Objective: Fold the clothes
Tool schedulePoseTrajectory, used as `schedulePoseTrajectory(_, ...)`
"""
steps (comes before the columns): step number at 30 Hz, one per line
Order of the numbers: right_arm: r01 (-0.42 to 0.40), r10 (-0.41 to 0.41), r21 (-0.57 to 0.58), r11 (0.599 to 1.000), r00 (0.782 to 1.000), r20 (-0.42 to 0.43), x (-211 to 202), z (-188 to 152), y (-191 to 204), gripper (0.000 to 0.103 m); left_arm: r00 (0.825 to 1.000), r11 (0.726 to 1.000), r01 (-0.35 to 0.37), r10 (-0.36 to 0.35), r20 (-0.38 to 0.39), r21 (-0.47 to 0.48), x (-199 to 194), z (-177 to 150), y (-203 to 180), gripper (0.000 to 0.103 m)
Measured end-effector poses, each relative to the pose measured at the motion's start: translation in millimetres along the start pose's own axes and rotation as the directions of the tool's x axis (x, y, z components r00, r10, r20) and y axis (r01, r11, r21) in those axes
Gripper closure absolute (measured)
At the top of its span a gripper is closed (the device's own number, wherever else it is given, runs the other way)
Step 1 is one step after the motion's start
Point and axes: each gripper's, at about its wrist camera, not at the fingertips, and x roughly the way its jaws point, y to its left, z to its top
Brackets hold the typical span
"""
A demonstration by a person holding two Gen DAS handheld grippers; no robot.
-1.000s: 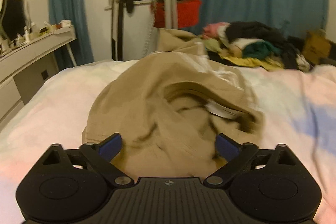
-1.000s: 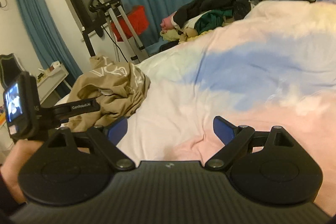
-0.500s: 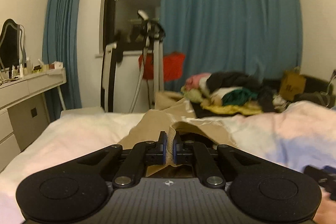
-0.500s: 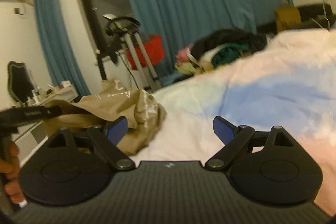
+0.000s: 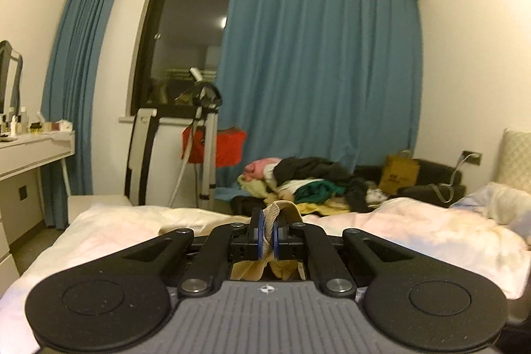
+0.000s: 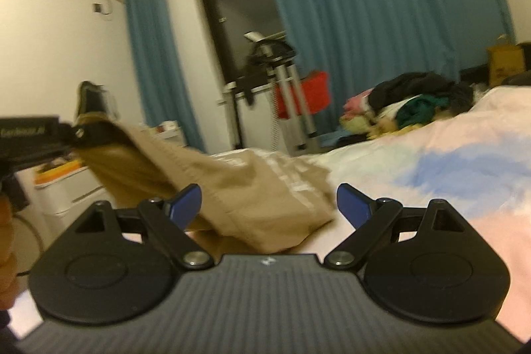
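Observation:
A tan garment point(image 6: 252, 184) with white print hangs from my left gripper point(image 5: 268, 233), which is shut on a fold of its cloth point(image 5: 280, 209) and holds it lifted over the bed point(image 5: 398, 228). In the right wrist view the left gripper point(image 6: 78, 135) shows at the far left with the garment stretched down from it to the bed point(image 6: 448, 161). My right gripper point(image 6: 268, 204) is open and empty, just in front of the garment's lower end.
A pile of mixed clothes point(image 5: 308, 181) lies at the far end of the bed. Beyond it are blue curtains point(image 5: 318, 72), a treadmill frame point(image 5: 205, 135) with a red item, and a white dresser point(image 5: 30, 155) at the left.
My left gripper shut on the tan garment and lifted it up off the bed. The right gripper moved closer to the garment and stayed open.

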Motion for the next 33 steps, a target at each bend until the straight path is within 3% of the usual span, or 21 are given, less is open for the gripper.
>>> schedulePoseTrajectory(7, -0.026, 0.018, -0.133, 0.991, 0.998, -0.061, 37, -18, 46, 0.013, 1.0, 0.999, 0.022, -0.023, -0.012, -0.05, -31, -19, 10, 0.097)
schedulePoseTrajectory(10, 0.001, -0.01, -0.121, 0.993, 0.997, -0.078, 63, -19, 44, 0.013, 1.0, 1.0, 0.012, -0.012, -0.023, -0.022, -24, -27, 6, 0.097)
schedulePoseTrajectory(14, 0.033, -0.029, 0.108, 0.994, 0.999, -0.035, 81, -5, 5, 0.013, 0.993, 1.0, -0.008, 0.007, -0.119, -0.004, 0, -42, 6, 0.097)
schedulePoseTrajectory(17, 0.056, -0.035, 0.248, 0.967, 0.995, -0.088, 100, -6, -27, 0.013, 0.981, 1.0, -0.001, 0.0, -0.193, -0.009, 15, -52, 5, 0.097)
schedulePoseTrajectory(20, 0.172, -0.125, 0.262, 0.949, 0.974, -0.188, 110, -18, -47, 0.013, 0.988, 1.0, -0.006, 0.01, -0.155, 0.027, 14, -50, 0, 0.097)
schedulePoseTrajectory(23, 0.288, -0.21, 0.266, 0.92, 0.935, -0.285, 117, -32, -65, 0.013, 0.992, 1.0, -0.01, 0.012, -0.125, 0.017, 12, -47, -2, 0.097)
schedulePoseTrajectory(26, 0.33, -0.233, 0.262, 0.907, 0.911, -0.34, 119, -38, -72, 0.014, 0.995, 1.0, -0.011, 0.011, -0.1, -0.002, 8, -43, -3, 0.097)
schedulePoseTrajectory(29, 0.33, -0.266, 0.232, 0.915, 0.925, -0.27, 106, -19, -65, 0.013, 0.998, 0.999, -0.028, 0.027, -0.057, -0.016, 8, -32, -2, 0.097)
schedulePoseTrajectory(33, 0.315, -0.314, 0.155, 0.936, 0.949, -0.032, 64, 27, -45, 0.013, 0.999, 0.996, -0.006, 0.009, 0.039, -0.088, -8, -20, 9, 0.097)
